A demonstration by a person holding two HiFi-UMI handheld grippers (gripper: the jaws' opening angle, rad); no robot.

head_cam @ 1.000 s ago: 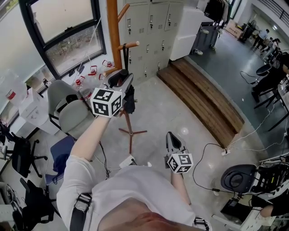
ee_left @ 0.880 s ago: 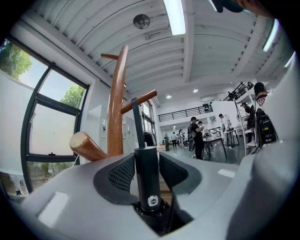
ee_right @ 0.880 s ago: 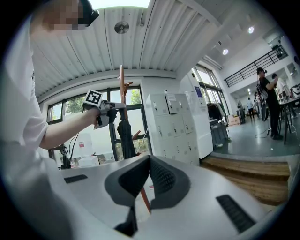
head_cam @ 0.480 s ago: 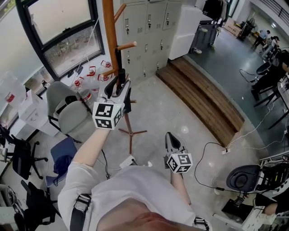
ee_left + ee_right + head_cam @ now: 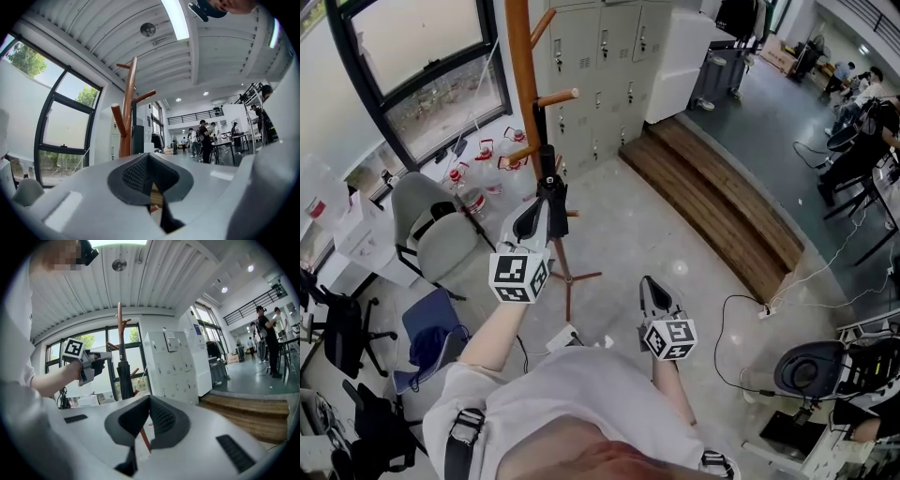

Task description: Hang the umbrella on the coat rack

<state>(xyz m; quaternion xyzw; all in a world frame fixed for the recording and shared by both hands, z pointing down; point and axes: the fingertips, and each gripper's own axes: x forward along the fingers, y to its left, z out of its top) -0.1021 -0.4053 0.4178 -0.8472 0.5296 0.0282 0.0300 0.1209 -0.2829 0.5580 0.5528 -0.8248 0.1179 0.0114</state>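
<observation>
- Underfoot, a pale polished floor [image 5: 666, 234]. Grey lockers [image 5: 600, 47] along the far wall, with a big dark-framed window [image 5: 422, 66] to their left.
- In front of the window, a wooden coat rack [image 5: 523, 84] on spread feet, with pegs angled up off the pole.
- On that rack, the black furled umbrella [image 5: 549, 173], hanging close against the pole — which peg carries it, not clear.
- Left gripper [image 5: 148, 159] held up level just beside the umbrella. Fingers just closed and now together, nothing between them.
- Right gripper [image 5: 149, 401] lower and well apart from the rack, pointing toward it. Fingers likewise together, holding nothing.
- Tight to the left of the rack: a grey chair [image 5: 431, 220] near its feet, a blue chair [image 5: 431, 323] nearer the person, and red-and-white items [image 5: 492, 150] on the floor under the window.
- Open floor to the right of the rack as far as a long wooden step [image 5: 722, 206] running diagonally — beyond it a darker floor, with people [image 5: 853, 80] far off.
- Near right, a cable [image 5: 741, 314] looped across the floor and a black office chair [image 5: 802, 370] at the edge of view.
</observation>
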